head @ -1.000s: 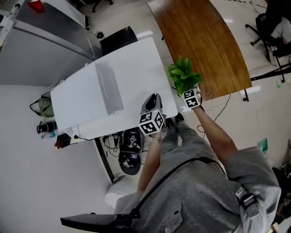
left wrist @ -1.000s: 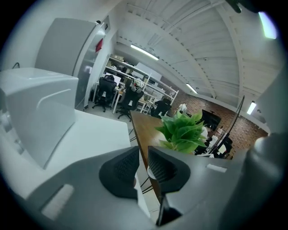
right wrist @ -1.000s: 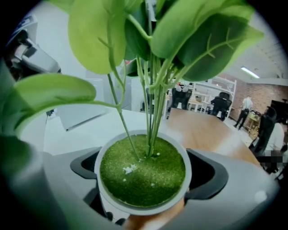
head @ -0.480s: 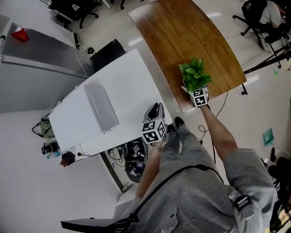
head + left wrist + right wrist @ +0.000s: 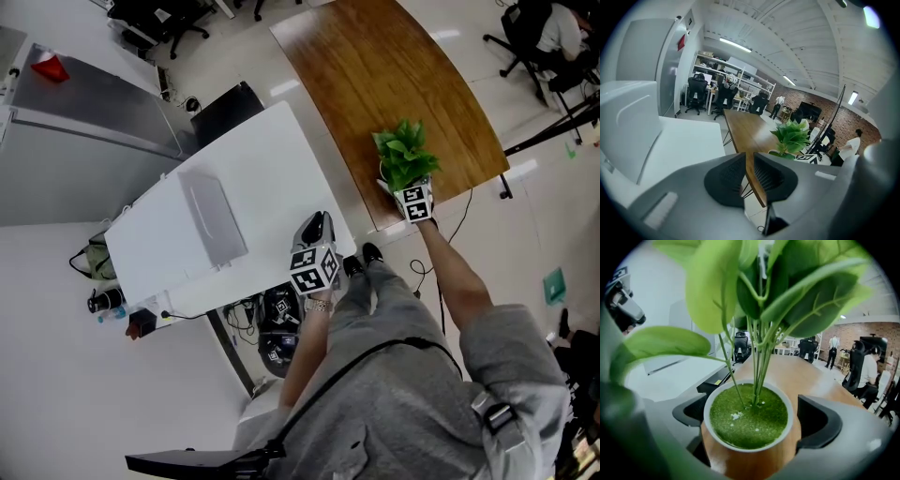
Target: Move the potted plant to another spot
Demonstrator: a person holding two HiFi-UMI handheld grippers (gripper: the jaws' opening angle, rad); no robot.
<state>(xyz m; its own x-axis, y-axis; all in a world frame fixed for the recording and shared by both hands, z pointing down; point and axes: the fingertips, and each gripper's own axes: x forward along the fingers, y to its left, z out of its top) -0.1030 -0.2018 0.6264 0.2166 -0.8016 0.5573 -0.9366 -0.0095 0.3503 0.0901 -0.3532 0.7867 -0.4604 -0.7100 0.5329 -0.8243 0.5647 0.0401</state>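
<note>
The potted plant (image 5: 403, 157) has broad green leaves and a round brown pot with a white rim and green moss (image 5: 749, 414). My right gripper (image 5: 409, 192) is shut on the pot, a jaw on each side, and holds it over the near end of the wooden table (image 5: 394, 84). The plant (image 5: 791, 136) also shows to the right in the left gripper view. My left gripper (image 5: 317, 232) hovers over the near edge of the white table (image 5: 253, 169) with its jaws (image 5: 747, 174) nearly together and nothing between them.
A white box-shaped device (image 5: 212, 217) lies on the white table. A grey cabinet (image 5: 84, 89) stands at the far left, a black case (image 5: 225, 103) behind the white table. Office chairs and people (image 5: 862, 369) are in the background. Cables and a bag (image 5: 272, 328) lie under the white table.
My right gripper has carried the plant from the gap beside the white table to over the wooden table's near end. The left gripper has barely moved.
</note>
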